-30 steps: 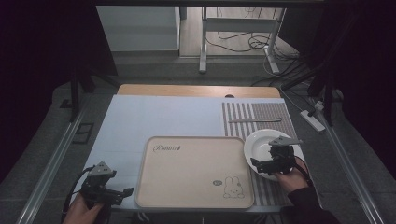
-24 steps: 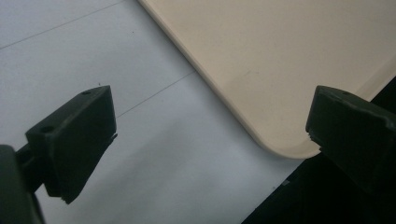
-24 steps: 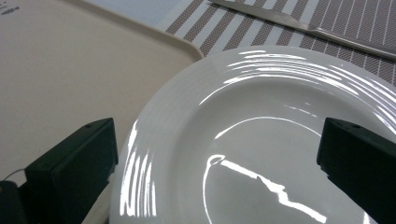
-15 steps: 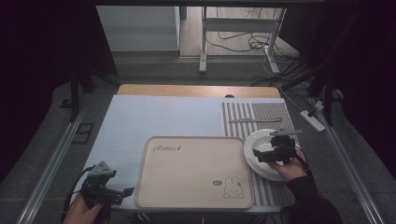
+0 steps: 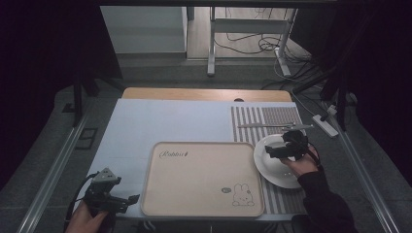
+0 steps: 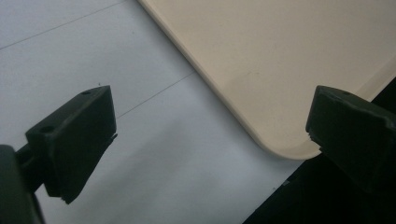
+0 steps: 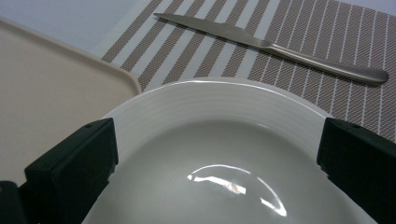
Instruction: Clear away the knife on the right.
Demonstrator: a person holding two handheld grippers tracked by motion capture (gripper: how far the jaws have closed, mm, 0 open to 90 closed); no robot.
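Wide table (image 5: 160, 121) under a smooth pale blue-white sheet, a strip of bare wood along its far edge. On it, the big one: a matte beige tray (image 5: 201, 177), rounded corners, script lettering at one corner and a small rabbit printed at the other. Right of it lies a woven placemat (image 5: 262, 121), brown and white stripes, and on that a glossy white plate (image 5: 279, 167), round, ribbed rim, its edge just beside the tray. Beyond the plate, a slim brushed-metal knife (image 7: 271, 44) lies flat on the stripes. The right gripper (image 5: 282, 148) hovers over the plate, jaws wide apart, holding nothing. The left gripper (image 5: 114, 199) sits by the tray's near-left corner, jaws spread and empty too.
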